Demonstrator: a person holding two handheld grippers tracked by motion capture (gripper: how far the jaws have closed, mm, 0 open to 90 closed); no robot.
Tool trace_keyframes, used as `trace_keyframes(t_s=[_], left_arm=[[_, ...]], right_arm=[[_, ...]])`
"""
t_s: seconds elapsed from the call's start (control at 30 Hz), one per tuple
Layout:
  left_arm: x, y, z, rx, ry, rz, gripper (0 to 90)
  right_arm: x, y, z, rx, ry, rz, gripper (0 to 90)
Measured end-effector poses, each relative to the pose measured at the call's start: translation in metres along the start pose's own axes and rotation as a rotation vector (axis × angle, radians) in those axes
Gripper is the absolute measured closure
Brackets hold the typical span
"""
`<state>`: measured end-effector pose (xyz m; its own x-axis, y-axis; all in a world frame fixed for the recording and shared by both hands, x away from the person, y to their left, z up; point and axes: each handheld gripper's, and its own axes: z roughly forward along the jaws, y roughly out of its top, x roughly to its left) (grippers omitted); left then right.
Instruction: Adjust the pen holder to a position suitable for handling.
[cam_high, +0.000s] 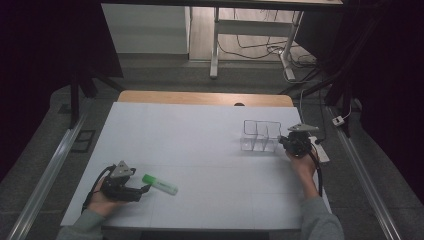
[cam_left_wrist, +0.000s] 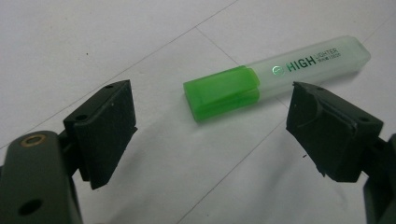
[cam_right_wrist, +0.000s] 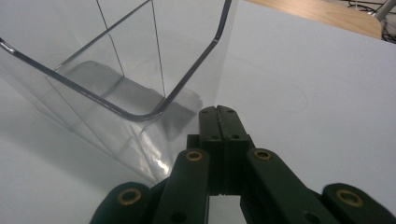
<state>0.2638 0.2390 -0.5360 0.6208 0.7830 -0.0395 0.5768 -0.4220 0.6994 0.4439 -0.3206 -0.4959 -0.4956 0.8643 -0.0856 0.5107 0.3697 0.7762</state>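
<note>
A green-capped highlighter with a frosted body lies flat on the white table near its front left. My left gripper sits just behind its cap end, open. In the left gripper view the highlighter lies a little beyond the wide-apart jaws of my left gripper, touching neither. A clear plastic organizer with compartments stands at the right. My right gripper is at its right side. In the right gripper view this gripper is shut, its tips against the corner of the organizer.
The white table top spreads between the two hands. A wooden strip runs along its far edge. Beyond it stand a white desk frame and floor cables. Metal rails flank the table.
</note>
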Motion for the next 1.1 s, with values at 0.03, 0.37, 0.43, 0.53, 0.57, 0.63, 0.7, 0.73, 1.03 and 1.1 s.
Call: trace_keyframes(t_s=[0.03, 0.37, 0.43, 0.53, 0.57, 0.63, 0.7, 0.73, 1.03, 1.1], left_arm=[[0.000, 0.000, 0.000, 0.000, 0.000, 0.000, 15.8], [0.000, 0.000, 0.000, 0.001, 0.001, 0.001, 15.8], [0.000, 0.000, 0.001, 0.003, 0.000, 0.003, 15.8], [-0.001, 0.001, 0.001, 0.004, 0.000, 0.004, 15.8], [-0.001, 0.001, 0.001, 0.003, 0.001, 0.004, 15.8], [0.000, 0.000, 0.001, 0.004, 0.001, 0.004, 15.8], [0.000, 0.000, 0.001, 0.004, 0.001, 0.002, 15.8], [0.000, 0.001, 0.001, 0.005, 0.002, 0.003, 15.8], [0.000, 0.001, 0.001, 0.005, 0.003, 0.001, 15.7], [0.000, 0.001, 0.001, 0.006, 0.003, 0.001, 15.7]], right_arm=[[0.001, 0.001, 0.000, 0.002, 0.003, -0.001, 89.6], [0.009, 0.006, 0.006, -0.007, 0.024, -0.016, 89.6], [0.010, 0.006, 0.007, -0.006, 0.025, -0.020, 89.6], [0.011, 0.007, 0.008, -0.011, 0.030, -0.021, 89.6], [0.012, 0.007, 0.008, -0.003, 0.032, -0.024, 89.6], [0.014, 0.009, 0.010, 0.000, 0.034, -0.024, 89.6], [0.016, 0.010, 0.011, -0.004, 0.040, -0.028, 89.6], [0.019, 0.012, 0.013, 0.001, 0.044, -0.034, 89.6], [0.027, 0.017, 0.018, 0.002, 0.061, -0.052, 89.6], [0.029, 0.018, 0.020, -0.004, 0.065, -0.053, 89.6]])
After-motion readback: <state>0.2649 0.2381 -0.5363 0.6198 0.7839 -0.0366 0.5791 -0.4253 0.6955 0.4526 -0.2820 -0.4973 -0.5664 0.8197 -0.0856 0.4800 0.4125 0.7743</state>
